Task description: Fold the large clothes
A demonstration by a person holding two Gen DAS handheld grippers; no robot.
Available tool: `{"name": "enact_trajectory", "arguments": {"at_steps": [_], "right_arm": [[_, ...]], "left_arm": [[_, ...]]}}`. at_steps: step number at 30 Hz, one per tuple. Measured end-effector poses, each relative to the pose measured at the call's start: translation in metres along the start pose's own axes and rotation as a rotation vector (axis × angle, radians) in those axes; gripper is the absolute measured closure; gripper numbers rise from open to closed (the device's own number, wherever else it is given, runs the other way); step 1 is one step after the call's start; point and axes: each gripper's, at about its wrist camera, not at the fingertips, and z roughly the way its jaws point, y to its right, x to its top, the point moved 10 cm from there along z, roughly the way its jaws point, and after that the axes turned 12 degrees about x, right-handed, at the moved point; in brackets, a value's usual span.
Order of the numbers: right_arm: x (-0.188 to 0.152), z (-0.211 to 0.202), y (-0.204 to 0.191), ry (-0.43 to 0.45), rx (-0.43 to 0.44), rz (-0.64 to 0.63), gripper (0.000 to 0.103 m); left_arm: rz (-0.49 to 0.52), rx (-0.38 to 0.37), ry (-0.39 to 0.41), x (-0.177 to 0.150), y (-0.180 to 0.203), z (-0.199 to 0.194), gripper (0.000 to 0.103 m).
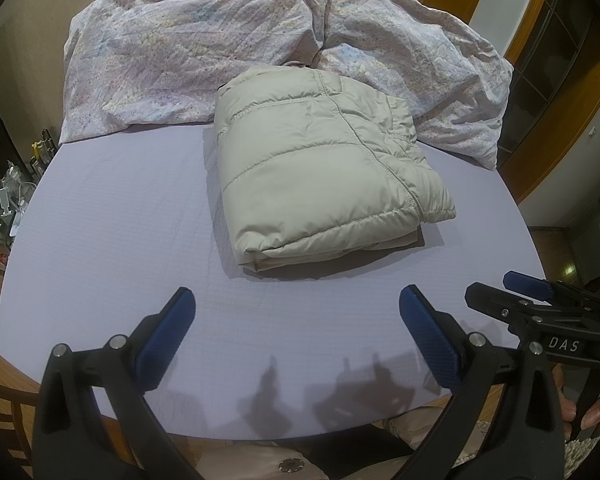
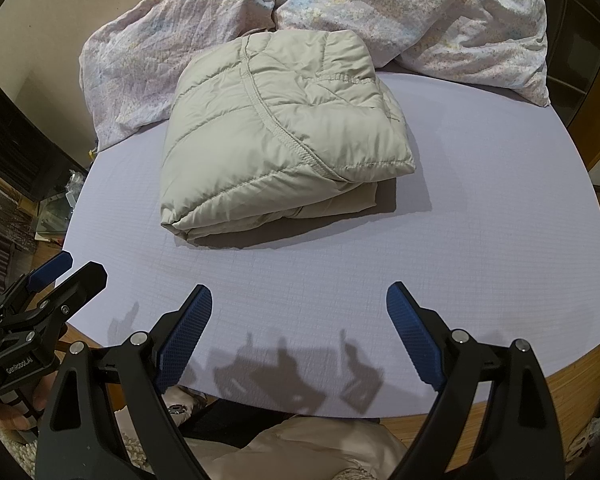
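A beige puffer jacket (image 1: 320,168) lies folded into a thick rectangle on the lavender bed sheet (image 1: 112,216); it also shows in the right wrist view (image 2: 276,136). My left gripper (image 1: 296,300) is open and empty, held over the near part of the sheet, short of the jacket. My right gripper (image 2: 300,296) is open and empty too, over the near edge of the sheet (image 2: 500,220). Each gripper shows at the side of the other's view: the right one (image 1: 540,300) and the left one (image 2: 60,276).
A crumpled floral duvet (image 1: 204,48) is piled along the far side of the bed, touching the jacket's far edge; it also shows in the right wrist view (image 2: 420,12). A wooden wardrobe (image 1: 548,80) stands at the right. Clutter (image 1: 16,200) sits on the floor at the left.
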Motion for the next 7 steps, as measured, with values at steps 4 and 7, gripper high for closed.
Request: {"name": "enact_trajectory", "arguments": {"at_steps": [4,7], "right_arm": [[-0.0001,0.0002,0.0,0.0,0.0,0.0,0.012],[0.0,0.0003,0.0001,-0.001,0.0,0.0,0.012]], "left_arm": [[-0.001,0.0,0.001,0.0001,-0.0006,-0.0008,0.002],[-0.001,0.0,0.0,0.0,-0.0002,-0.0003,0.002]]}}
